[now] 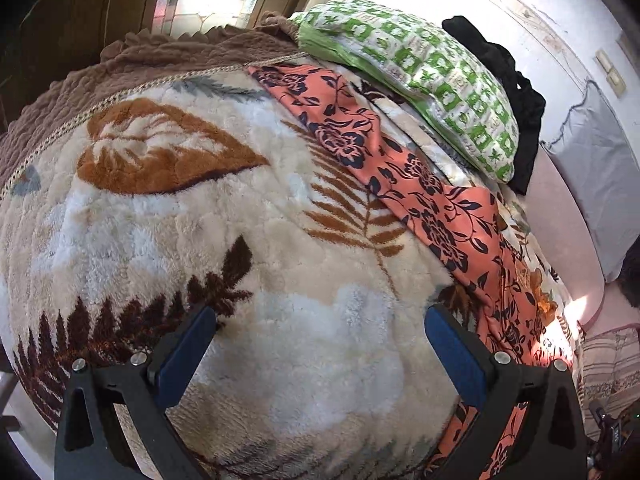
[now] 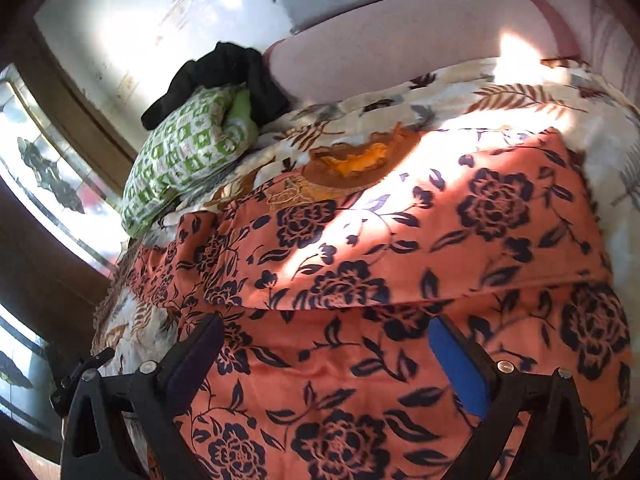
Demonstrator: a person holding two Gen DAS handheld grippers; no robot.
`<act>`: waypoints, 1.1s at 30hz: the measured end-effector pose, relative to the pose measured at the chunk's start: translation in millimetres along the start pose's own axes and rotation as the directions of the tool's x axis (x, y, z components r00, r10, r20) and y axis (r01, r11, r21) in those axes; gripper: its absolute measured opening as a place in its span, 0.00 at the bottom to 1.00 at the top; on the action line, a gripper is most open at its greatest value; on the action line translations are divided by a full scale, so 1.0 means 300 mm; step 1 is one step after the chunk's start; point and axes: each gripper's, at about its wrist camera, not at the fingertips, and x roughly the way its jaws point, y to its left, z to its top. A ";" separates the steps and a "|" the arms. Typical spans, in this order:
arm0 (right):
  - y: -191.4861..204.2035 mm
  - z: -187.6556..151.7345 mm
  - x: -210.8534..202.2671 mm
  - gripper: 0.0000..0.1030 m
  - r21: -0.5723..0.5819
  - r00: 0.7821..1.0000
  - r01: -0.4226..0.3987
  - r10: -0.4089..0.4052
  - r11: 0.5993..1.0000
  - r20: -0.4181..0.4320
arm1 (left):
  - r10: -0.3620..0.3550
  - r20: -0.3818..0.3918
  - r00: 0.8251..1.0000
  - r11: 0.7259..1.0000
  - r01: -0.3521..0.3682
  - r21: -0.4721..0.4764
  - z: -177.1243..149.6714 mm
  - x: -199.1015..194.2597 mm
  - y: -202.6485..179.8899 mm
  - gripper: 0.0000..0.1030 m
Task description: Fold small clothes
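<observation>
Orange floral garment (image 2: 400, 248), printed with dark navy roses and leaves, lies spread on a bed, with one layer folded over another so a soft edge runs across its width. Sunlight falls in a bright patch over its upper part. The right gripper (image 2: 326, 348) hangs just above the cloth with its blue-padded fingers spread wide and nothing pinched between them. The left gripper (image 1: 320, 340) is also spread wide and empty, poised over a fluffy cream blanket (image 1: 208, 240) patterned with brown leaves, which covers the bed beneath the garment. The garment lies just to that gripper's right. Farther back, a green-and-white checked pillow (image 1: 424, 80) rests on the blanket, with a crumpled black cloth (image 1: 508, 84) behind it, near a pale wall.
</observation>
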 end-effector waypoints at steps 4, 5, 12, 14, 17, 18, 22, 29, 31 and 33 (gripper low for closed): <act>-0.138 -0.045 -0.184 1.00 0.103 0.997 -0.043 0.037 0.994 0.064 | 0.000 0.073 0.997 0.978 -0.015 0.206 -0.040 -0.073 -0.152 1.00; -0.168 -0.072 -0.217 1.00 0.120 0.996 -0.059 0.051 0.991 0.073 | -0.007 0.079 0.997 0.967 -0.013 0.255 -0.052 -0.091 -0.203 1.00; -0.279 -0.214 -0.256 1.00 0.188 0.975 -0.216 0.204 0.958 0.083 | -0.203 -0.051 0.978 0.844 0.201 0.497 -0.108 -0.093 -0.675 1.00; -0.289 -0.210 -0.269 1.00 0.188 0.968 -0.245 0.230 0.951 0.096 | -0.233 -0.100 0.967 0.811 0.250 0.529 -0.120 -0.045 -0.811 1.00; -0.329 -0.196 -0.307 1.00 0.219 0.963 -0.258 0.233 0.941 0.135 | -0.235 -0.137 0.962 0.777 0.271 0.569 -0.138 0.047 -0.970 1.00; -0.346 -0.188 -0.322 1.00 0.239 0.960 -0.265 0.234 0.934 0.151 | -0.207 -0.135 0.969 0.771 0.247 0.586 -0.151 0.091 -1.004 1.00; -0.382 -0.082 -0.345 1.00 0.221 0.965 -0.232 0.195 0.947 0.174 | -0.064 -0.197 0.978 0.793 0.170 0.585 -0.191 0.312 -0.992 1.00; -0.537 0.250 -0.138 0.82 0.194 0.991 0.089 -0.106 0.977 0.081 | 0.009 -0.220 0.975 0.788 0.129 0.602 -0.244 0.429 -0.930 1.00; -0.596 0.298 -0.042 0.45 0.213 0.988 0.157 -0.156 0.964 -0.020 | 0.012 -0.202 0.979 0.768 0.120 0.629 -0.260 0.427 -0.927 1.00; -0.620 0.292 0.063 0.30 0.117 0.950 0.285 -0.263 0.951 -0.170 | 0.013 -0.192 0.981 0.747 0.118 0.654 -0.272 0.423 -0.926 1.00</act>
